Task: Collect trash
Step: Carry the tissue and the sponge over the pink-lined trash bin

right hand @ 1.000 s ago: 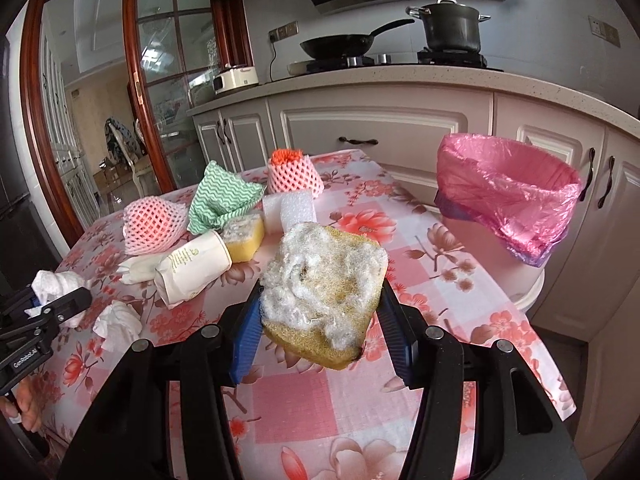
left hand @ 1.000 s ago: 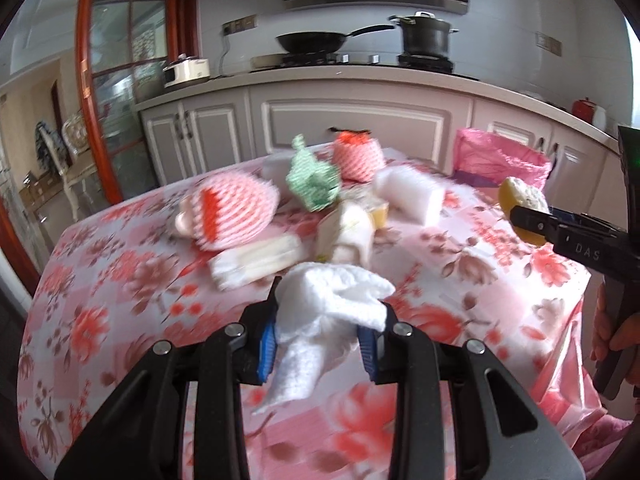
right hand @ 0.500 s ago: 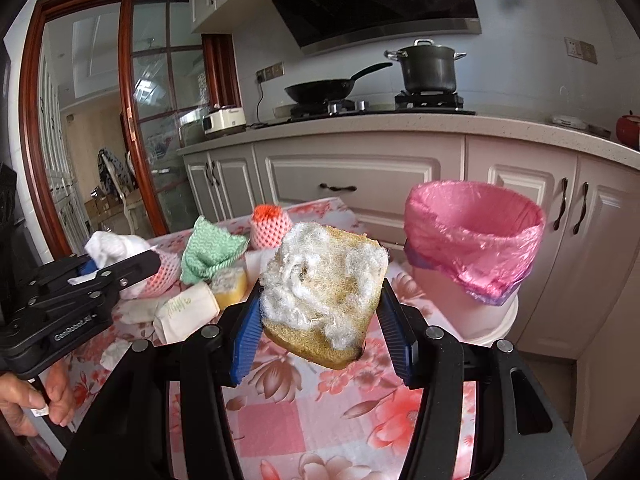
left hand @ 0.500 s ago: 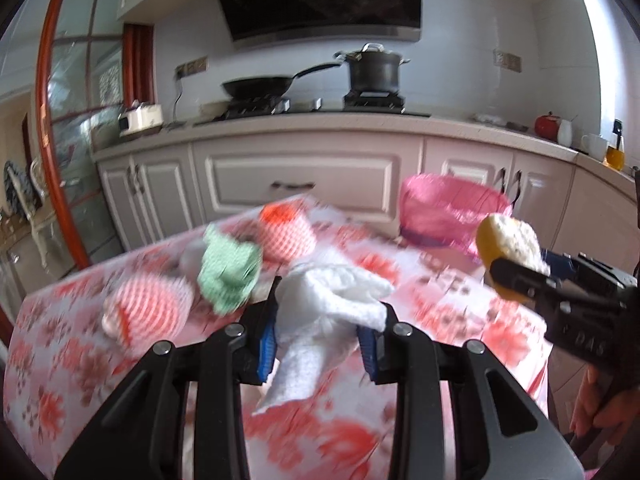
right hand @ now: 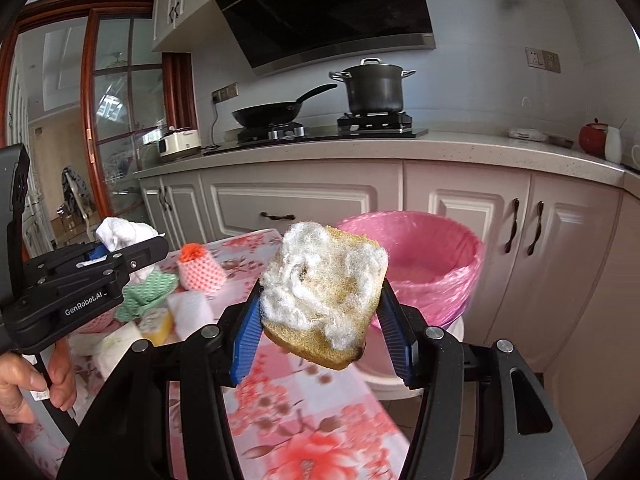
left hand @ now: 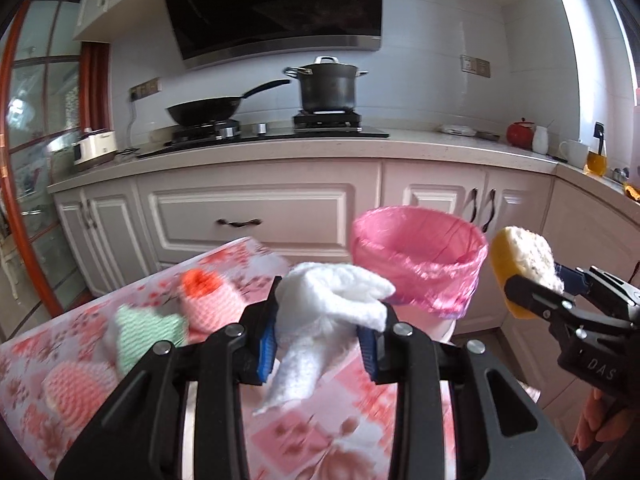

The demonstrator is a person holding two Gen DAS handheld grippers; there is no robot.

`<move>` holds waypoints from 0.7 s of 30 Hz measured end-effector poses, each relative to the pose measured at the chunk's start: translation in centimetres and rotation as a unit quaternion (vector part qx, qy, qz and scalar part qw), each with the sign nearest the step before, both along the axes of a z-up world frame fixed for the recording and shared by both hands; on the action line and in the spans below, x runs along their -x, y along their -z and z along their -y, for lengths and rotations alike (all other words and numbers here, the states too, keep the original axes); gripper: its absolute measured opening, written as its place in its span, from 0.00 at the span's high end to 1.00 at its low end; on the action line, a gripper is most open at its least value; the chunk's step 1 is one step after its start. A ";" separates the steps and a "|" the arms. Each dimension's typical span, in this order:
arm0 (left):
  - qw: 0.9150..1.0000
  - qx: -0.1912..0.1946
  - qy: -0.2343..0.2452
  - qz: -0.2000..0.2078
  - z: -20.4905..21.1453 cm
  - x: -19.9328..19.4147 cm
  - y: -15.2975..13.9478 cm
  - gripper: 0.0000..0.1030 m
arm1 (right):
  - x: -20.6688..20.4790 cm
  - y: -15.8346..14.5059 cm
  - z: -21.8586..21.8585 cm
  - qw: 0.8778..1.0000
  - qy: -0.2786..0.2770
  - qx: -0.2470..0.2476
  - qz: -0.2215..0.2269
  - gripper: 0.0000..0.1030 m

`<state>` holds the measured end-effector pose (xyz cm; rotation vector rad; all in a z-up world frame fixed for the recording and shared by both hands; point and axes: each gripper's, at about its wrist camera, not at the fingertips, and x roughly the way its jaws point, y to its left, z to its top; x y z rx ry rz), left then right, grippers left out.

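Left gripper point(left hand: 318, 340) clamps the tissue point(left hand: 320, 320); right gripper point(right hand: 324, 332) clamps the sponge point(right hand: 324, 292). Early release risks dropping either short of the bin point(left hand: 416, 256), beyond the desk point(left hand: 360, 420) edge.

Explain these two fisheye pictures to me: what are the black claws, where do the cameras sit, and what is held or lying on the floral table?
There is no robot here. A person holds a two-finger gripper in each hand, and each carries a camera looking along its fingers, so each picture shows its own claw at the bottom.

In the left wrist view, the left gripper is shut on a crumpled white tissue. In the right wrist view, the right gripper is shut on a worn yellow sponge with white fuzz on top. Each gripper also shows at the edge of the other's picture.

On the floral tablecloth lie a pink foam fruit net, a green cloth and other scraps. Beyond the table's edge stands a bin with a pink liner, its mouth open.
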<state>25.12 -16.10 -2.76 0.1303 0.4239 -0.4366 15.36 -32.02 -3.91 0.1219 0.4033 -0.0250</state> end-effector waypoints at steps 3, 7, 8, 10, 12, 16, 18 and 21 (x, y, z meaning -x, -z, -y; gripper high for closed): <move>1.000 0.001 0.019 -0.007 2.3 -1.9 -0.1 0.68 | -1.4 0.1 1.6 1.000 0.008 0.000 -0.004 0.49; 0.999 -0.002 0.042 -0.015 5.7 -4.8 0.1 0.68 | -3.4 0.1 3.7 1.000 0.022 0.005 -0.004 0.49; 0.999 -0.002 0.048 -0.020 6.5 -5.7 0.1 0.68 | -3.8 0.0 4.2 1.000 0.025 0.007 -0.003 0.49; 0.998 0.000 0.060 -0.028 8.0 -7.5 0.2 0.67 | -5.1 0.0 5.6 1.000 0.030 0.008 -0.002 0.49; 0.997 0.003 0.071 -0.037 9.5 -9.3 0.3 0.67 | -6.3 0.0 6.9 0.999 0.037 0.010 -0.002 0.48; 0.994 0.012 0.097 -0.058 12.5 -13.4 0.5 0.66 | -9.1 0.4 9.6 0.999 0.047 0.005 -0.008 0.48; 0.992 0.014 0.105 -0.065 13.9 -15.3 0.5 0.66 | -10.4 0.7 10.6 0.999 0.049 0.006 -0.012 0.48; 0.991 0.022 0.111 -0.078 15.7 -17.8 0.9 0.66 | -12.1 1.3 11.7 0.998 0.051 0.010 -0.018 0.47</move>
